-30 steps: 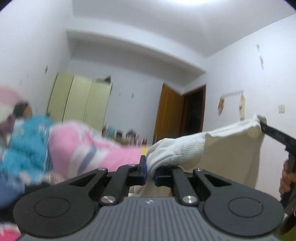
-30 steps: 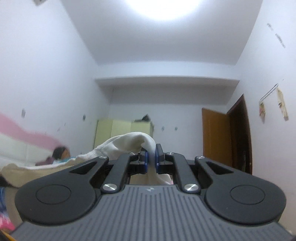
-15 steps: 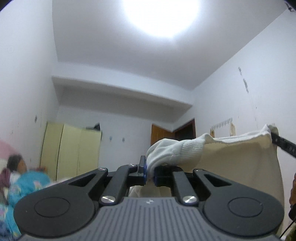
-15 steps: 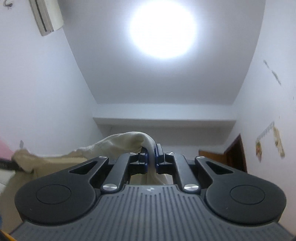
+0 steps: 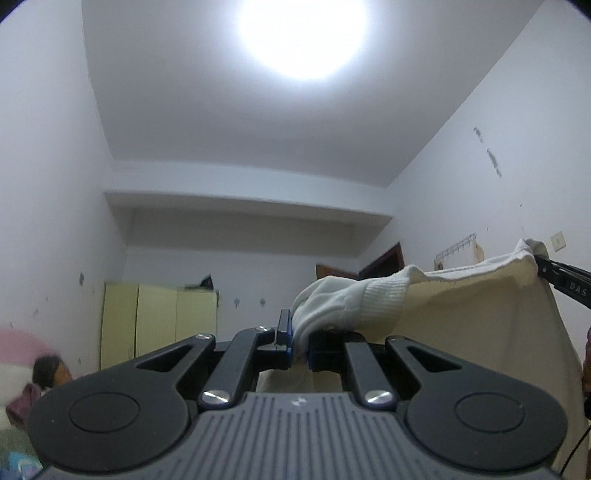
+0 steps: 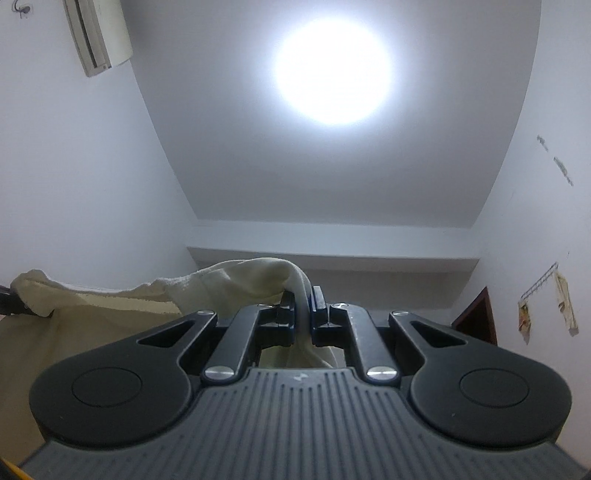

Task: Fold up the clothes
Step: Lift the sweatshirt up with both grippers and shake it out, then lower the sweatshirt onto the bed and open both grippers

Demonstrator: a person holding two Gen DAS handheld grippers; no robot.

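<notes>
A cream-white garment (image 5: 480,314) with a ribbed knit edge hangs stretched in the air between both grippers. My left gripper (image 5: 300,341) is shut on one corner of it, with the ribbed cuff bunched over its jaws. At the right edge of the left wrist view the other gripper's fingers (image 5: 565,282) pinch the far corner. In the right wrist view my right gripper (image 6: 303,314) is shut on the garment (image 6: 92,317), which drapes away to the left. Both cameras tilt up toward the ceiling, so the garment's lower part is hidden.
A bright ceiling lamp (image 5: 303,33) glares overhead. Yellow-green wardrobes (image 5: 157,325) stand at the far wall, with a brown door (image 5: 380,262) to their right. A person (image 5: 48,373) lies low at the left. An air conditioner (image 6: 99,33) hangs high on the left wall.
Both grippers have lifted and tilted upward with the garment, so the bed and bedding dropped out of view and the ceiling lamp came in. The grips are unchanged.
</notes>
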